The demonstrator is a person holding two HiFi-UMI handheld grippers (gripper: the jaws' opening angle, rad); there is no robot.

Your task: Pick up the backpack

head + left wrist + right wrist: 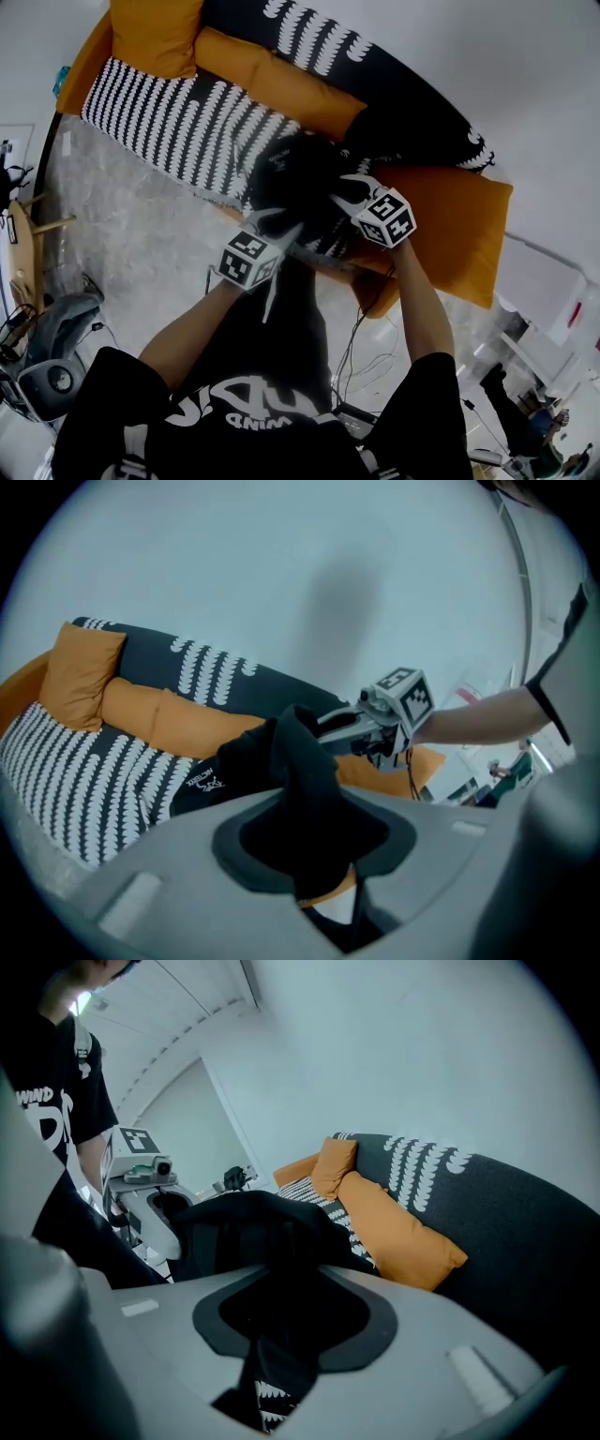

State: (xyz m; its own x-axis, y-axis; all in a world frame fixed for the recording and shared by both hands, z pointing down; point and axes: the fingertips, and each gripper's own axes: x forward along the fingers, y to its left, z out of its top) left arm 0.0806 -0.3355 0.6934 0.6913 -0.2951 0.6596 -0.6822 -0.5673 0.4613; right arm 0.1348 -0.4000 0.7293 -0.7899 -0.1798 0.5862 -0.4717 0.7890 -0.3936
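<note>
Black fabric is bunched in both sets of jaws: the left gripper (278, 225) and the right gripper (347, 190) each pinch a fold of the backpack (295, 173), one on either side, presumably so it lifts level. The bag sits at the front edge of the sofa (169, 117). It carries a small white logo (204, 782) (lettering too small to read), and the person's shirt (37, 1101) reads WIND.

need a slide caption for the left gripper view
The left claw pinches a fold of the black backpack on the orange sofa while the right claw grips its far side.
</note>
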